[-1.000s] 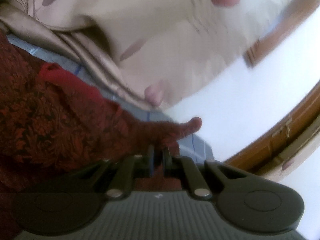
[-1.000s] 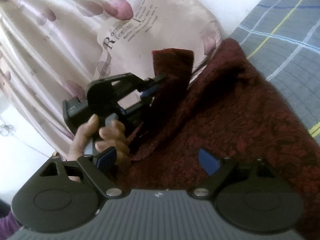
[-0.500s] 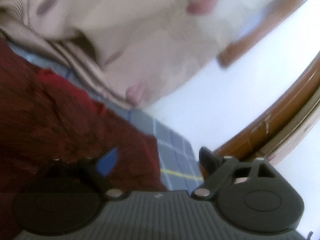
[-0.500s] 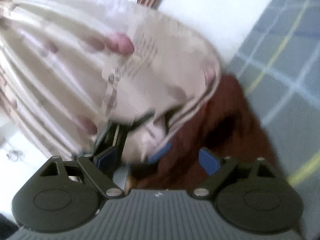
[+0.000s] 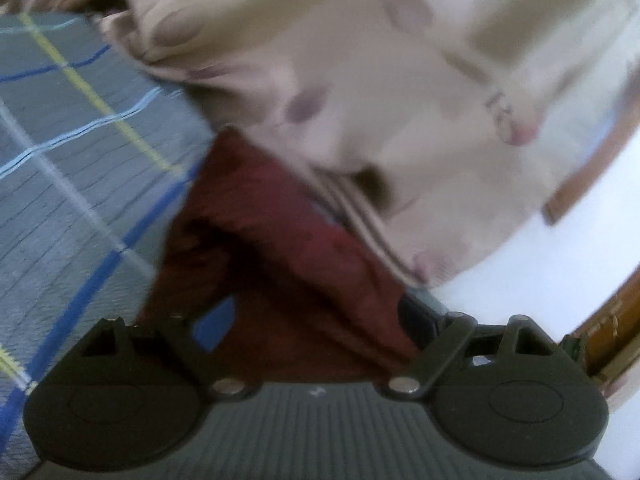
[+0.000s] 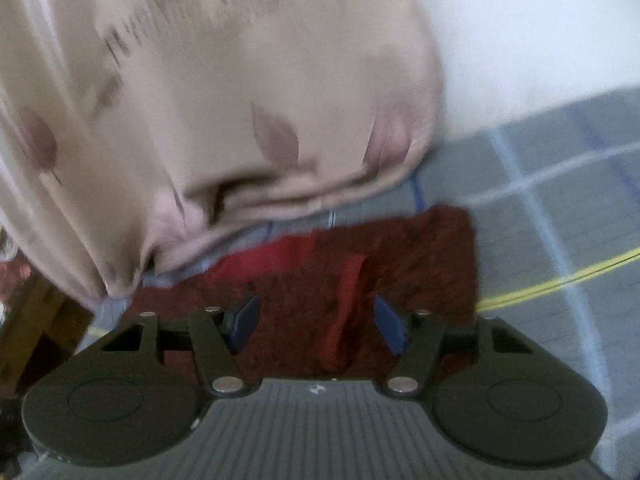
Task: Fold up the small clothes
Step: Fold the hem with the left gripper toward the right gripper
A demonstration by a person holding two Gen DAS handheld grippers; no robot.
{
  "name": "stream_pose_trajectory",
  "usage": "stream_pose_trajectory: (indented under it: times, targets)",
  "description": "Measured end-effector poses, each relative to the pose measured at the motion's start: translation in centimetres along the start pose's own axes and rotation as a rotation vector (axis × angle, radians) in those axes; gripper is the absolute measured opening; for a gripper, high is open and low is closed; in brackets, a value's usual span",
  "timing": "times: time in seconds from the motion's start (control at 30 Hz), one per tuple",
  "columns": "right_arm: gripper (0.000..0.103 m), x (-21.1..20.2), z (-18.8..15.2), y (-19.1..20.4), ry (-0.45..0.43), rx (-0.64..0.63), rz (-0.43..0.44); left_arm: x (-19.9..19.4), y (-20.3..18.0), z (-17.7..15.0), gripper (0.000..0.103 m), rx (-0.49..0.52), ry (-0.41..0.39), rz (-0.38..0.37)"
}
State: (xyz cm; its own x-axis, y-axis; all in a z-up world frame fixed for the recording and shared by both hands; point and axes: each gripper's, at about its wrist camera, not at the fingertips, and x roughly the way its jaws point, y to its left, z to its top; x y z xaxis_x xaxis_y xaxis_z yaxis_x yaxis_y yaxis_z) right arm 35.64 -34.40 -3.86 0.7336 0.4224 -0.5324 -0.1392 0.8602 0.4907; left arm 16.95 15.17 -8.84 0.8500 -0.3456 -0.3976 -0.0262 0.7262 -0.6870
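Note:
A dark red patterned garment [image 5: 280,256] lies folded on the grey checked bedsheet [image 5: 72,168]. In the right wrist view the garment [image 6: 416,256] shows a brighter red strip [image 6: 348,304] running down its middle. My left gripper [image 5: 316,320] is open, with the cloth lying between and below its blue-padded fingers. My right gripper [image 6: 316,320] is open just above the garment, and grips nothing. Both views are blurred.
A beige pillow with leaf print [image 5: 400,92] presses against the garment's far edge; it also shows in the right wrist view [image 6: 200,120]. A white wall [image 6: 540,32] and a wooden frame [image 5: 612,320] stand behind. The sheet [image 6: 560,240] stretches to the right.
My left gripper let go of the garment corner and opened. Both grippers swung round; the garment now lies flat on the sheet, and the right view no longer shows the left gripper.

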Motion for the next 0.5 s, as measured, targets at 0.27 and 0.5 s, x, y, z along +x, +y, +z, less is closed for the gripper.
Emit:
stream_pose_trajectory:
  times: [0.27, 0.5]
  targets:
    - [0.011, -1.3, -0.3, 0.7, -0.14, -0.044, -0.031, 0.2, 1.5, 0.1, 0.089, -0.039, -0.031, 0.002]
    - [0.011, -2.1, -0.4, -2.4, -0.144, -0.051, -0.049, 0.8, 2.4, -1.0, 0.089, -0.033, -0.045, 0.012]
